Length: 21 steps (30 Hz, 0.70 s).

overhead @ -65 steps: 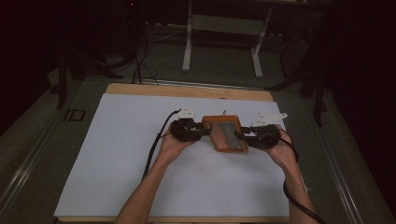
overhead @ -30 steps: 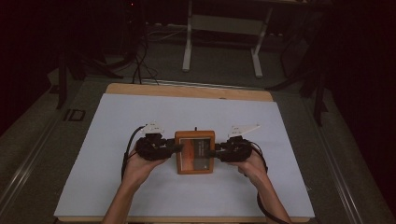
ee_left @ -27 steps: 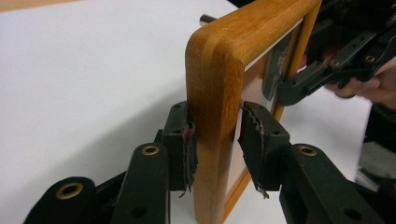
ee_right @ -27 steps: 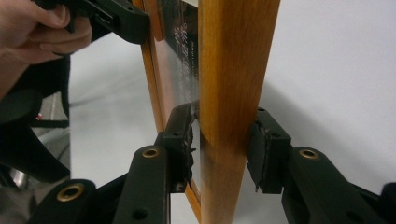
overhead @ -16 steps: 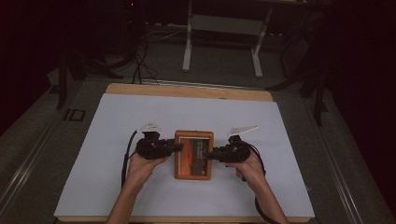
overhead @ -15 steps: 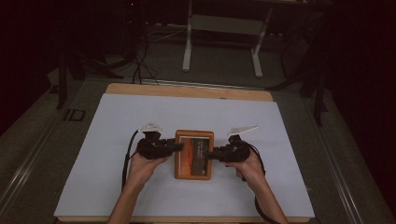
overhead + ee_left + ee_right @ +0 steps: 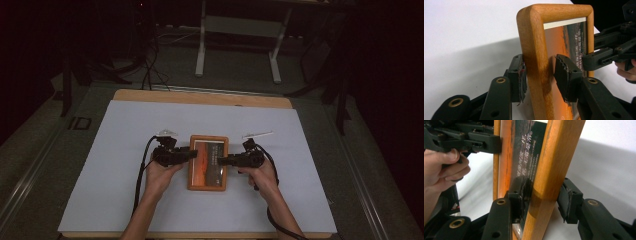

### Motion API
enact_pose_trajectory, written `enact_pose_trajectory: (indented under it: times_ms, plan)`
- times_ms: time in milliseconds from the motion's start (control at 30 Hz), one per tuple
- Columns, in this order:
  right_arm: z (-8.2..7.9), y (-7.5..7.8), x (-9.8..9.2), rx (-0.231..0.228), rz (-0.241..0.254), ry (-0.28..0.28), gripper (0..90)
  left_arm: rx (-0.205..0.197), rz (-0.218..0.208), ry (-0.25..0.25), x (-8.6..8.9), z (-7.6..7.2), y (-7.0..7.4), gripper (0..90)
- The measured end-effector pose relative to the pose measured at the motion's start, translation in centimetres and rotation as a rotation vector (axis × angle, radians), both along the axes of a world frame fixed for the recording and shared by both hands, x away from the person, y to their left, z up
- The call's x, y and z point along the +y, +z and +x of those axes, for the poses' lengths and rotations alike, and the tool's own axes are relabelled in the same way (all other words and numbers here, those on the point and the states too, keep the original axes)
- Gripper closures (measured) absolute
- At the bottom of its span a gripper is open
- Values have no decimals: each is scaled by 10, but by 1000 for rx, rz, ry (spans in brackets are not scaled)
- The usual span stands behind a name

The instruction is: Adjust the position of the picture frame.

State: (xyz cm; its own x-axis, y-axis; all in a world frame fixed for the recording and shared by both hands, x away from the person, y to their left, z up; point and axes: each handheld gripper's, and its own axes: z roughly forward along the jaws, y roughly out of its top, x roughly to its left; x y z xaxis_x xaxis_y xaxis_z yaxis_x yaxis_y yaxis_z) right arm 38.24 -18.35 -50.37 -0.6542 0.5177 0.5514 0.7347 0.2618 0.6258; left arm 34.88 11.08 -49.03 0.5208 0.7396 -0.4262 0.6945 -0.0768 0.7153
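Note:
A wooden picture frame [image 7: 208, 162] with an orange print lies flat on the white sheet [image 7: 125, 150]. My left gripper [image 7: 192, 155] reaches over the frame's left rail and my right gripper [image 7: 222, 161] over its right rail. In the left gripper view the rail [image 7: 536, 50] stands between the pads [image 7: 566, 77] with a slim gap on one side. The right gripper view shows the other rail [image 7: 554, 170] between its pads [image 7: 567, 202], also with a gap. Both sets of jaws have just been opening, with the frame still between them.
The white sheet covers a wooden board [image 7: 200, 97] on a grey table. A metal stand [image 7: 235, 50] and floor cables sit beyond the far edge. Each gripper trails a black cable [image 7: 142, 170] toward the near edge. Bare sheet surrounds the frame.
Both hands carried the frame left and toward the near edge, then lowered it flat onto the sheet. The pads now stand slightly off the rails.

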Motion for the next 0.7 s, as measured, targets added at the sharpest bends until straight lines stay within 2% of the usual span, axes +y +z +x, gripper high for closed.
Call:
enact_pose_trajectory:
  times_ms: [67,100,167,267,367,400,500,633,700]
  plan:
    - [3,-1,1,17,-3,-5,585,14,-3,8,1,1,-2,597]
    - [5,-2,3,26,-9,-8,579,41,-13,21,3,4,-6,597]
    - [11,-4,8,54,-27,-31,566,57,-23,27,5,6,-9,592]
    - [15,-6,11,73,-42,-52,565,86,-55,32,10,10,-18,586]
    - [17,-9,11,84,-69,-84,589,127,-42,32,11,16,-25,561]
    - [17,-9,11,87,-86,-93,593,136,-50,27,11,18,-28,552]
    - [19,-12,11,112,-89,-104,588,145,-53,6,11,23,-31,543]
    - [17,-13,8,117,-89,-122,587,149,-46,-36,10,30,-31,540]
    - [17,-13,7,117,-91,-126,586,149,-46,-36,10,30,-31,540]
